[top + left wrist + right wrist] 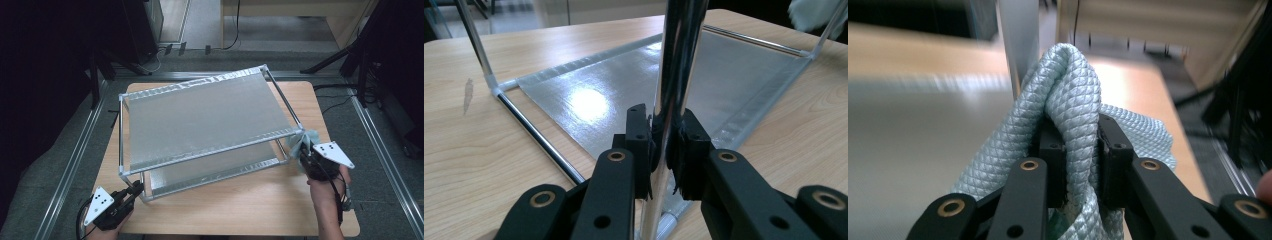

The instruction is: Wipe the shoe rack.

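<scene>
I am wiping a two-tier metal rack (pixel 200 120) that stands on the wooden surface (pixel 250 205), its silvery shelves filling the middle of the high view. My left gripper (pixel 136 188) is clamped on the rack's upright chrome post (pixel 674 100) at the near left corner; in the left gripper view the pads squeeze the tube from both sides. I judge this grip is there to steady the light frame so it does not slide while the other side is rubbed. My right gripper (pixel 306 157) is closed on a folded pale blue cloth (pixel 1068 100), the fold bulging up between the jaws. The cloth sits against the rack's near right corner, at the top shelf's edge, where I judge the wiping is happening.
</scene>
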`<state>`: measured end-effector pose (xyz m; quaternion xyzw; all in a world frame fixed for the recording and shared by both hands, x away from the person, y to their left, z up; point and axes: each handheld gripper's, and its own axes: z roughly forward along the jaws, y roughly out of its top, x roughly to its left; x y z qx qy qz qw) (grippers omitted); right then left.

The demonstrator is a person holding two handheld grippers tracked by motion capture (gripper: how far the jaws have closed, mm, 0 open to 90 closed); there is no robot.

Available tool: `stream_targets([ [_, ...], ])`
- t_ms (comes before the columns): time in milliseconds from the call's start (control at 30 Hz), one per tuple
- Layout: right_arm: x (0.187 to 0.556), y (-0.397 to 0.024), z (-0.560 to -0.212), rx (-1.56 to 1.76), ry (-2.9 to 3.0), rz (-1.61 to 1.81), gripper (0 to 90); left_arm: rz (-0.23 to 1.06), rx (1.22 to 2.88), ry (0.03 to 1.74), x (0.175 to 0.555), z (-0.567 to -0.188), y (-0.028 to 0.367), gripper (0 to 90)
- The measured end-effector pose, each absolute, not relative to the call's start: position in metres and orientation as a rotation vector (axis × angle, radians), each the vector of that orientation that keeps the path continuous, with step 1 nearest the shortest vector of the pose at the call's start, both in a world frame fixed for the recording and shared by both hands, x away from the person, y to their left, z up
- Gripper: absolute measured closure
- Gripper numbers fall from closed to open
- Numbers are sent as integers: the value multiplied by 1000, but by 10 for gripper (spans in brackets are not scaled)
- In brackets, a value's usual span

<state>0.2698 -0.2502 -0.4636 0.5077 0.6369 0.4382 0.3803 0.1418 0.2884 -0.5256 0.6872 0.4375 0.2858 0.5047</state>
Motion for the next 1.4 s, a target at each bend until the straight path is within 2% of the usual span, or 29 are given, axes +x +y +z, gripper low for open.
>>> stream_targets([
  [133,258,-251,-439,1233,1537,1185,764,697,1664,1056,141,-525,289,802],
  [233,257,-250,-441,1221,1558,1181,758,696,1660,1059,141,-526,289,801],
  [500,271,-251,-488,1308,1660,1082,759,696,1663,1053,141,-526,289,801],
  [533,275,-253,-505,1340,1703,1047,747,695,1661,1052,142,-526,289,801],
  [733,281,-254,-527,1384,1763,994,751,696,1662,1051,142,-526,289,801],
  [1167,250,-248,-456,1251,1586,1161,750,693,1657,1055,142,-526,288,798],
  [1300,243,-245,-447,1200,1571,1181,749,694,1657,1054,142,-526,288,799],
  [1400,244,-241,-458,1206,1617,1168,749,696,1659,1053,142,-526,288,799],
])
